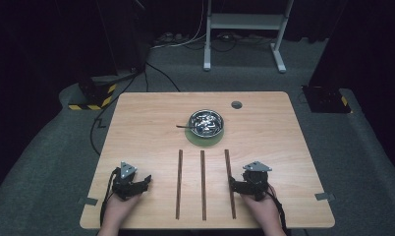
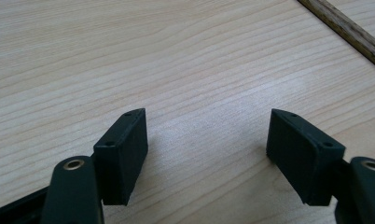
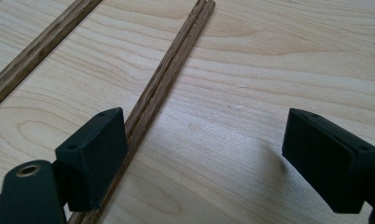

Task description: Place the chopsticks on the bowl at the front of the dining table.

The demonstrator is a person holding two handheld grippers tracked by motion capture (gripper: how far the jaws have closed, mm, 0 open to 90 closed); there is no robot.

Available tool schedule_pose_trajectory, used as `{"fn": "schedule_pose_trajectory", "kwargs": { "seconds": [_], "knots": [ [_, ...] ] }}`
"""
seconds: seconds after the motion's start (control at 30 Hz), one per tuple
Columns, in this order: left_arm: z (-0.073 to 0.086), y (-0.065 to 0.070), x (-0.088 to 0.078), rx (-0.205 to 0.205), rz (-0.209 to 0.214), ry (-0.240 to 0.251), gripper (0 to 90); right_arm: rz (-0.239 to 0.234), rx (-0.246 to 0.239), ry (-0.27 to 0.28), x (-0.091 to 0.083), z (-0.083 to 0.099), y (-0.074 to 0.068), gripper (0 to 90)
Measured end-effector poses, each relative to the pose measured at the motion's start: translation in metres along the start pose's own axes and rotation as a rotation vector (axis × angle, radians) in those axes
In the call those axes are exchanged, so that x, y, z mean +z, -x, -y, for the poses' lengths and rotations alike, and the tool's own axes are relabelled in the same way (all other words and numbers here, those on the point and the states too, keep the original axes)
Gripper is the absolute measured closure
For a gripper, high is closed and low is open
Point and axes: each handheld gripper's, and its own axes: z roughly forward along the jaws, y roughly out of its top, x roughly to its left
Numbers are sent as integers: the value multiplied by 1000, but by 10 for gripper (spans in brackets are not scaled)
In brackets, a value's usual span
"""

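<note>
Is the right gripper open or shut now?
Open. In the right gripper view, the right gripper has its jaws wide apart with bare table between; the wooden strip passes beside one jaw, ungripped.

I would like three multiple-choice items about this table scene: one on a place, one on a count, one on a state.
1. Where does the metal bowl stand?
A. beyond the far ends of the wooden strips
B. between the two hand-held grippers
C. on the floor

2. How many wooden strips lie on the table?
A. two
B. three
C. five

3. How are the jaws of the right hand-held gripper?
A. shut on a strip
B. shut on nothing
C. open

Answers: 1 A, the high view shows it on a green mat past the strips. 2 B, three parallel strips. 3 C, bare table shows between the jaws.
</note>
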Motion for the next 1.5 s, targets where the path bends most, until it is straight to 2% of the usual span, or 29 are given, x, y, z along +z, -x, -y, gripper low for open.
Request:
{"fn": "schedule_pose_trajectory", "kwargs": {
  "seconds": [0.43, 0.53, 0.63, 0.77, 0.87, 1.0, 1.27, 1.5],
  "knots": [
    [0, 0, 0, 1, 0, 1, 293, -1, 0, 2, 0, 0, -1, 139],
    [0, 0, 0, 1, 0, 1, 293, -2, 8, 0, 0, 0, 1, 142],
    [0, 0, 0, 1, 0, 1, 293, 39, 10, 4, -2, 0, 8, 150],
    [0, 0, 0, 1, 0, 1, 293, 31, 28, 22, -5, 0, 12, 153],
    [0, 0, 0, 1, 0, 0, 293, 7, 26, 33, -5, -1, 7, 155],
    [0, 0, 0, 1, 0, 1, 293, 12, 3, 19, -2, -1, 0, 156],
    [0, 0, 0, -1, -3, 0, 294, -4, 10, 11, -1, -1, -1, 156],
    [0, 0, 0, -1, -3, 0, 294, 6, -5, 1, 1, 0, -3, 157]
  ]
}}
